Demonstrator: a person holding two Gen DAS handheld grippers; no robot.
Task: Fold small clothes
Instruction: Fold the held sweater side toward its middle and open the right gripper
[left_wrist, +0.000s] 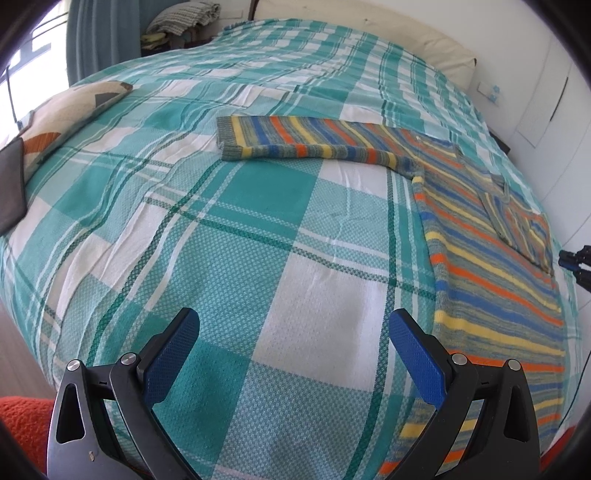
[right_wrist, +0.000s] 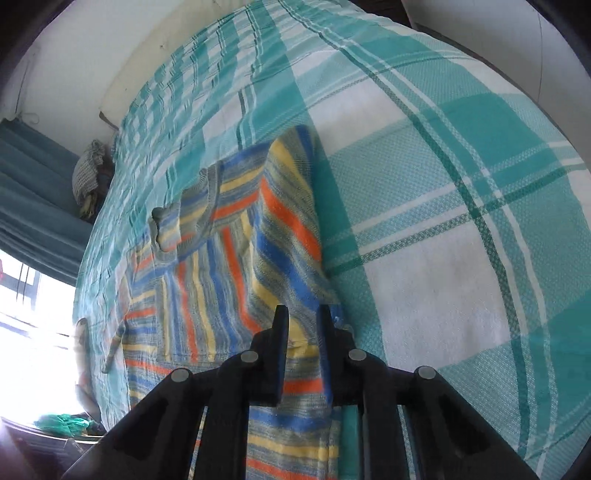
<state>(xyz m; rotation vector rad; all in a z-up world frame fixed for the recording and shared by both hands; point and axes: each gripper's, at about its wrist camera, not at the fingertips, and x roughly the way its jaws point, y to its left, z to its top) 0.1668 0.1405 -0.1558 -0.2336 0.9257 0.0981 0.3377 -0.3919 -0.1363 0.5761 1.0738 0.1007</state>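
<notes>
While the right gripper (right_wrist: 303, 321) stood nearly closed over the sweater (right_wrist: 236, 236), lower centre, any grip unclear, the left gripper (left_wrist: 293, 325) gaped empty; pinch the edge squarely.

I see a knitted striped sweater (left_wrist: 491, 236), soft and matt, lying on a bed under a woven plaid bedspread (left_wrist: 258, 229) with a coarse waffle texture. My left tongs (left_wrist: 293, 354) are matt black plastic with dimpled blue pads (left_wrist: 415, 354) and shiny metal pins (left_wrist: 127, 357).
</notes>
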